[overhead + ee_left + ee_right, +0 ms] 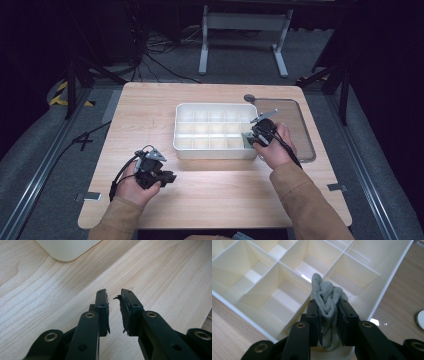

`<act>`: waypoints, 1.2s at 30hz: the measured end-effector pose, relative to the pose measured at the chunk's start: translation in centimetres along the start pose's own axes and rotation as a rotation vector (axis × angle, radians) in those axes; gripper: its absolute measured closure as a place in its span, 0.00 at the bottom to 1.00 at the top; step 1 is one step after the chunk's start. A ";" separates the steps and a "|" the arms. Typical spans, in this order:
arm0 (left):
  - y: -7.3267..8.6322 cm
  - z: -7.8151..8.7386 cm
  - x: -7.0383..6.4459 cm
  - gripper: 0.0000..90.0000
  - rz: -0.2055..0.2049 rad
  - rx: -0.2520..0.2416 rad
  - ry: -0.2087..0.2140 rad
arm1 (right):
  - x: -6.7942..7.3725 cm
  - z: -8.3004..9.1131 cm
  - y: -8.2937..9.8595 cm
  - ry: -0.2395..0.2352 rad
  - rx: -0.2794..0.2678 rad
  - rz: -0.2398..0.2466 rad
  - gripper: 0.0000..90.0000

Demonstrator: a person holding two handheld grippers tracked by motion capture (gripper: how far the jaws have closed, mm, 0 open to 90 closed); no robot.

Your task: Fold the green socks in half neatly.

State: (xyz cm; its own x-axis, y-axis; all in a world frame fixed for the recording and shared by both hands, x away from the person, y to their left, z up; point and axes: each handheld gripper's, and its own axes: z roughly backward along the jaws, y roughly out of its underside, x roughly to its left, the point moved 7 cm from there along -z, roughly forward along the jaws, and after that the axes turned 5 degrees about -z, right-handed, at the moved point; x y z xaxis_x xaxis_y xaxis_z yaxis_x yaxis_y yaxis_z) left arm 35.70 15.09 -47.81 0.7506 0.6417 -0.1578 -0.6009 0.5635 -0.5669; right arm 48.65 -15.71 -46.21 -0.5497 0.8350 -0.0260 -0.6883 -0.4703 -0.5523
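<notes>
The desk (pixel 150 105) was of pale wood with a clear grain, and light fell brightly across its near half. It stood on a grey carpeted floor (pixel 40 150). Metal rails (pixel 47 160) ran along the floor on both sides of the desk. Behind it, a white metal frame (pixel 245 37) stood on two legs, and black cables (pixel 160 55) lay tangled on the floor near it. A strip of yellow and black warning tape (pixel 60 95) showed at the far left. Dark stands (pixel 75 80) rose at either side, and the room beyond lay in deep shadow.
</notes>
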 end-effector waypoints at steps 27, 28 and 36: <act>1.7 0.9 0.4 0.85 0.033 -0.007 -0.028 | 0.4 -2.6 -0.5 0.028 0.328 -0.066 0.82; 1.7 0.9 0.4 0.85 0.034 -0.006 -0.027 | 0.3 -2.7 -0.5 0.029 0.338 -0.066 0.81; 1.6 0.6 0.1 0.85 0.025 0.009 -0.019 | 0.2 -2.4 -0.3 -0.016 0.301 -0.042 0.71</act>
State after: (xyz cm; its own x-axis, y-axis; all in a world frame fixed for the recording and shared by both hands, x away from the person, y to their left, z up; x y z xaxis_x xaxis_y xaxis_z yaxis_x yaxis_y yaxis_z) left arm 34.65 16.41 -48.24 0.7300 0.6654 -0.1564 -0.6220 0.5519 -0.5554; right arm 49.87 -14.68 -48.00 -0.5232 0.8522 0.0059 -0.8188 -0.5007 -0.2808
